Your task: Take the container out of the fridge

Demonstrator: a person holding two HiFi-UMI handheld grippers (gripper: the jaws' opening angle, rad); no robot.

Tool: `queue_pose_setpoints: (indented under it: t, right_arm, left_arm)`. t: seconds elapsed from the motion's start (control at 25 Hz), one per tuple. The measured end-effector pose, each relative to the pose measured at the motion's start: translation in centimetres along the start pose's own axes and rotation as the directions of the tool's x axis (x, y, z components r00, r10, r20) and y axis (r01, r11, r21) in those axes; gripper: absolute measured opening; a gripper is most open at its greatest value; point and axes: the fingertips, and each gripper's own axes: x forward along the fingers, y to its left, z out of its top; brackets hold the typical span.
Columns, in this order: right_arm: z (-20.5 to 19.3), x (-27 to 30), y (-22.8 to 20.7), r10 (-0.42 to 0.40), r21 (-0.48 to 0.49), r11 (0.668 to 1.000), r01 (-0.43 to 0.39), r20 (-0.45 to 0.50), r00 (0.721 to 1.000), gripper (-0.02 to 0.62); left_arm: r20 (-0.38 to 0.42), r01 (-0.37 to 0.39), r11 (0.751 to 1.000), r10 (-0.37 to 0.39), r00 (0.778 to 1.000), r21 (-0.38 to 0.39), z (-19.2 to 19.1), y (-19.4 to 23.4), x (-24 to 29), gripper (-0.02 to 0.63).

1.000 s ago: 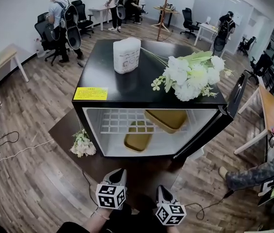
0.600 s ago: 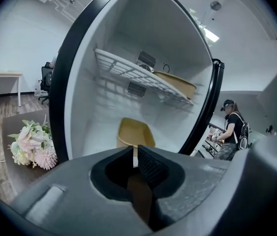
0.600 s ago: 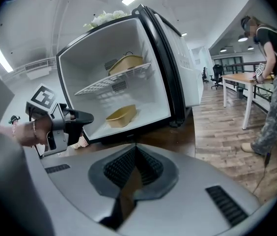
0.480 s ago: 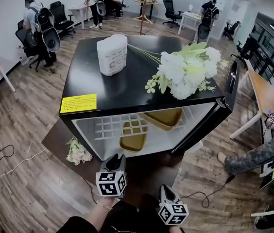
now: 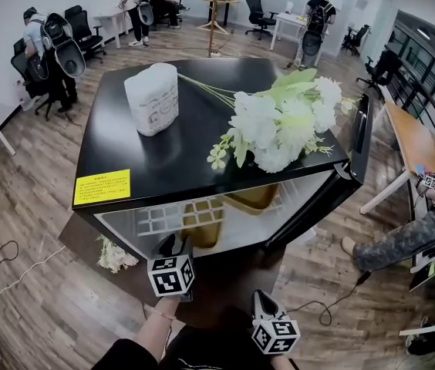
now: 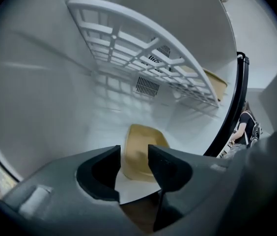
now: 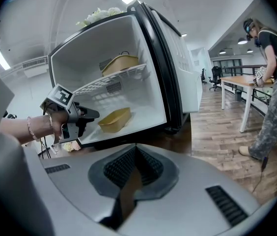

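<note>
1. Pointing into the open front of the black compact fridge (image 5: 194,141), the left gripper (image 6: 134,156) sits at the lower front edge of the white cavity. Its jaws have just been opening and now stand wide apart, gripping nothing.
2. The shallow tan plastic container (image 6: 141,146) lies on the fridge floor further in. It shows through the gap between those jaws but touches neither.
3. Bare white floor lies to the container's left and behind it. The white plastic grid shelf (image 6: 143,48) spans the cavity above, with open room between shelf and container.
4. A deeper tan tub (image 7: 120,63) sits on that shelf, toward the door side.
5. The black fridge door (image 5: 360,133) stands swung wide at the right, so the whole front is open.
6. The right gripper (image 7: 134,168) hangs low by the person's body, well short of the fridge, its jaws pressed together and empty.
7. A bunch of white flowers (image 5: 279,122) on the fridge top reaches its front right edge.
</note>
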Motion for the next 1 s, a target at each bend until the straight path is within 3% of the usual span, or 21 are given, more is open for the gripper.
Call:
queue_pose_setpoints:
  t: [0.64, 1.0]
  right_arm:
    - [-0.4, 0.3, -1.9, -0.068, 0.056, 0.996, 0.068, -0.001, 0.998, 0.008]
    - [-0.3, 0.9, -1.2, -0.040, 0.030, 0.999, 0.040, -0.002, 0.999, 0.008]
  left_arm:
    - [-0.106, -0.030, 1.000, 0.030, 0.994, 0.007, -1.6, 1.4, 4.2, 0.161]
    - [-0.128, -0.069, 0.998, 0.066, 0.990, -0.015, -2.2, 1.8, 5.3, 0.149]
